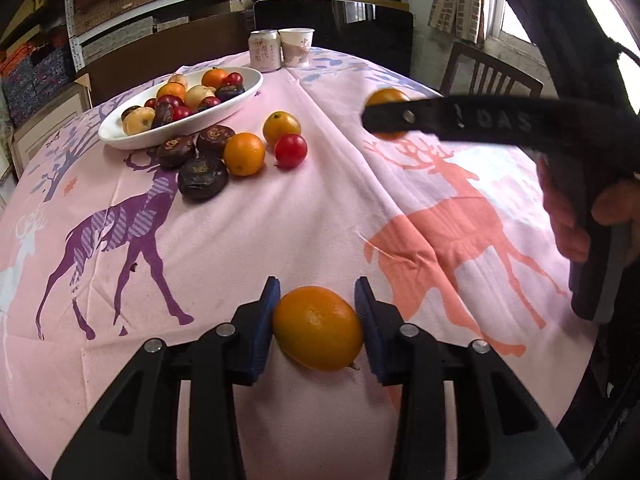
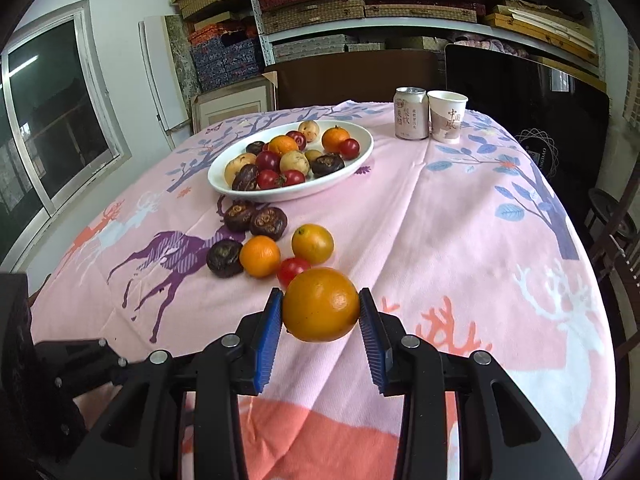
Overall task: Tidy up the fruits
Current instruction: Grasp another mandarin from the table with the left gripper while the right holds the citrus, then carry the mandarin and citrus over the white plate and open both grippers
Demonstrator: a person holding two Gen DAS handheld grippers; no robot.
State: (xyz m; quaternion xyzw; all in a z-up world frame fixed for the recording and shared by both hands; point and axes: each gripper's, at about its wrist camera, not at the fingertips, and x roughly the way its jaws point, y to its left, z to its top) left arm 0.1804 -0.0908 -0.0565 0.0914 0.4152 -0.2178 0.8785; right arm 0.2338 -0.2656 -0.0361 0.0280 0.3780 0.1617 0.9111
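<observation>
My left gripper (image 1: 316, 312) is shut on an orange (image 1: 318, 328), held just above the pink tablecloth near its front edge. My right gripper (image 2: 320, 312) is shut on another orange (image 2: 320, 304); it shows in the left wrist view (image 1: 386, 114) at the right, raised above the cloth. A white oval plate (image 1: 240, 98) at the far left holds several mixed fruits. In front of it on the cloth lie three dark fruits (image 1: 202, 178), two oranges (image 1: 244, 154) and a red tomato (image 1: 291, 151).
A drink can (image 2: 410, 113) and a paper cup (image 2: 447, 116) stand at the table's far side. Chairs (image 1: 492, 74) ring the table; shelves of boxes line the back wall. A window (image 2: 52, 120) is on the left in the right wrist view.
</observation>
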